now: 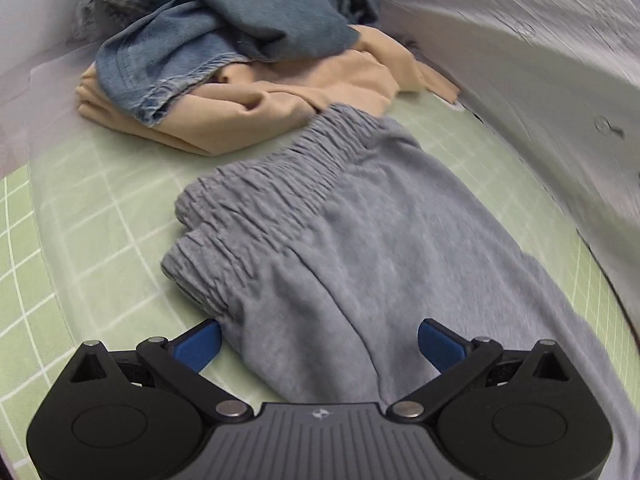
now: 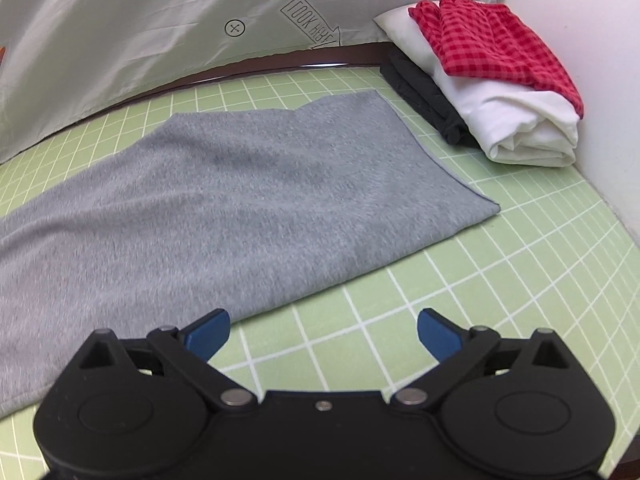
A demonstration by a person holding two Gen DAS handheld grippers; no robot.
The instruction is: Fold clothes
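Note:
Grey sweatpants (image 1: 344,240) lie flat on the green grid mat (image 1: 80,220), folded lengthwise. The elastic waistband (image 1: 256,204) is toward the left wrist view's upper left. My left gripper (image 1: 320,340) is open, its blue fingers straddling the pants fabric just below the waistband. In the right wrist view the leg end of the grey pants (image 2: 224,200) stretches across the mat (image 2: 500,280). My right gripper (image 2: 323,332) is open and empty, just off the near edge of the leg, above bare mat.
An unfolded pile sits beyond the waistband: blue denim (image 1: 224,28) on a tan garment (image 1: 304,84). A folded stack stands at the right: red checked cloth (image 2: 492,44) on white (image 2: 520,120) beside black (image 2: 428,96). A white sheet (image 2: 140,40) hangs behind the mat.

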